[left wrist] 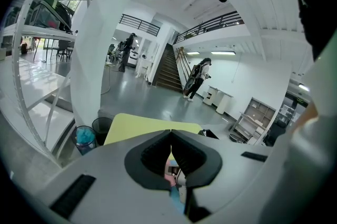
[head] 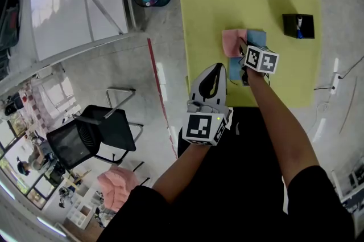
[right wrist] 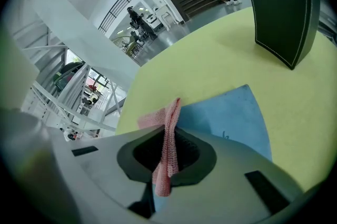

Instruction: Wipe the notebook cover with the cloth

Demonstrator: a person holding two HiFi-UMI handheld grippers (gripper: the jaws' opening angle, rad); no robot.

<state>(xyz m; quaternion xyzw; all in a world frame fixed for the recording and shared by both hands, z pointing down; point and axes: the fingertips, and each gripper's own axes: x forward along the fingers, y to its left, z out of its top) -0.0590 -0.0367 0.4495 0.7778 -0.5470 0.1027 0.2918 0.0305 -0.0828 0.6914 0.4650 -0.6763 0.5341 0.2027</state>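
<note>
I see the blue notebook [right wrist: 231,115] flat on the yellow tabletop [right wrist: 210,54]. The pink cloth [right wrist: 171,115] is bunched, pinched in my right gripper [right wrist: 168,150], and touches the cover.

We hold our left gripper [head: 214,74] at the centre of the head view, pointing up the frame, its jaws closed tip to tip with nothing between them. Our right gripper [head: 244,54] reaches further, just up and right of centre, its jaws clamped on a fold of pink cloth [right wrist: 167,157]. Both forearms are bare, and the right forearm [head: 280,118] is stretched out longer.
</note>
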